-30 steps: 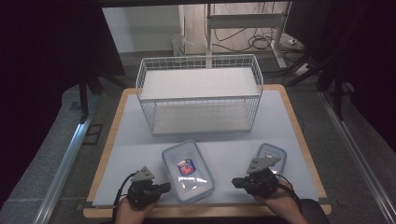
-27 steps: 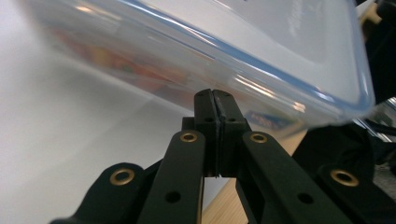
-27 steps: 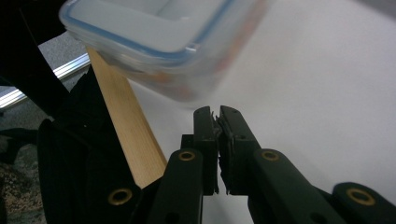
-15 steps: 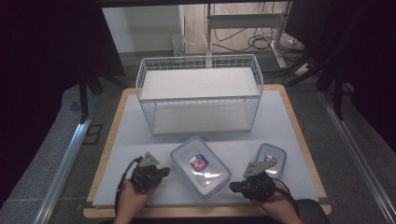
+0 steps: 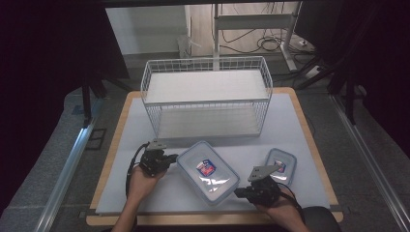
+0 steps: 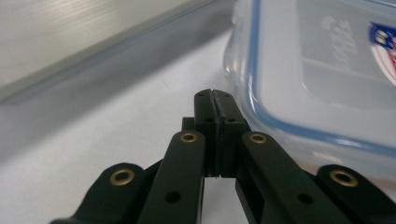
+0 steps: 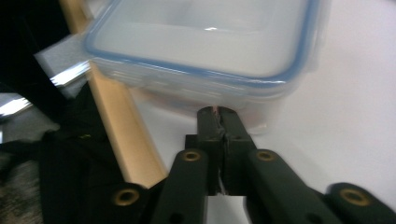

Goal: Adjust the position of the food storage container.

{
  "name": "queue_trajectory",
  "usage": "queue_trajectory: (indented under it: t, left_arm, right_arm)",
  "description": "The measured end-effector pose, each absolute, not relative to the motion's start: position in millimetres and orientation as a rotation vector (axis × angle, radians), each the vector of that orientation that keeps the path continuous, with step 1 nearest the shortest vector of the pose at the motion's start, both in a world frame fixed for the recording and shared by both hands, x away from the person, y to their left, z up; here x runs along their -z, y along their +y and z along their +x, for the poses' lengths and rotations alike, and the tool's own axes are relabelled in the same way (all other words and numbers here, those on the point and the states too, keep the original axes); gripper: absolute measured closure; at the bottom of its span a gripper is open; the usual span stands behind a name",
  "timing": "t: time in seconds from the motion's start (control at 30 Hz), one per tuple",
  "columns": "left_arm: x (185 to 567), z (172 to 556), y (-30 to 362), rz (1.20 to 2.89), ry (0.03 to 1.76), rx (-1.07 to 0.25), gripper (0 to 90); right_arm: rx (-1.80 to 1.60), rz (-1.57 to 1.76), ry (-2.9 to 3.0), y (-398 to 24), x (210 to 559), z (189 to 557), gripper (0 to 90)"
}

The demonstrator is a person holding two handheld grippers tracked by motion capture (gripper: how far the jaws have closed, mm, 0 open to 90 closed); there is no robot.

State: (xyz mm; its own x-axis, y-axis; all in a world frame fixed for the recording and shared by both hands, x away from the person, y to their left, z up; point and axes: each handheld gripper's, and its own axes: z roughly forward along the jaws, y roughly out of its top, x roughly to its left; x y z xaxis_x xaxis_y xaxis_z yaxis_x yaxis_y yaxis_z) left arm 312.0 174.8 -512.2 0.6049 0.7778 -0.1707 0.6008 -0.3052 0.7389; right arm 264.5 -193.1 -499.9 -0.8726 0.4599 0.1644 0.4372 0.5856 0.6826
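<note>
Clear plastic container (image 5: 208, 172) between shut hand-held grippers

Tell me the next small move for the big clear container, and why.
Probably keep nudging it toward the wire basket. The left gripper and right gripper both have shut jaws at opposite ends of the large container, beside it rather than holding it, so pushing looks likelier than lifting.

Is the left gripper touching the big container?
Cannot tell. In the left gripper view the shut left gripper lies right beside the big container, with no clear gap or contact; the high view is too coarse.
</note>
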Motion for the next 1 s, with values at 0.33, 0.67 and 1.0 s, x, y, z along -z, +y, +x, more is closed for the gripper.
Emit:
queue_trajectory:
  t: [0.33, 0.67, 1.0]
  left_arm:
    - [509.4, 284.6, 175.5, 2.026, 1.101, -0.271, 89.9]
    - [505.8, 264.4, 169.9, 2.06, 1.094, -0.258, 89.6]
    - [516.4, 284.8, 162.7, 2.085, 1.095, -0.295, 89.7]
  right_arm:
    - [-1.066, 0.881, 2.686, -198.3, 498.8, 283.6, 89.7]
    - [-0.888, 0.944, 2.626, -187.4, 496.6, 321.4, 89.9]
    - [-1.047, 0.971, 2.607, -199.8, 487.9, 314.0, 89.7]
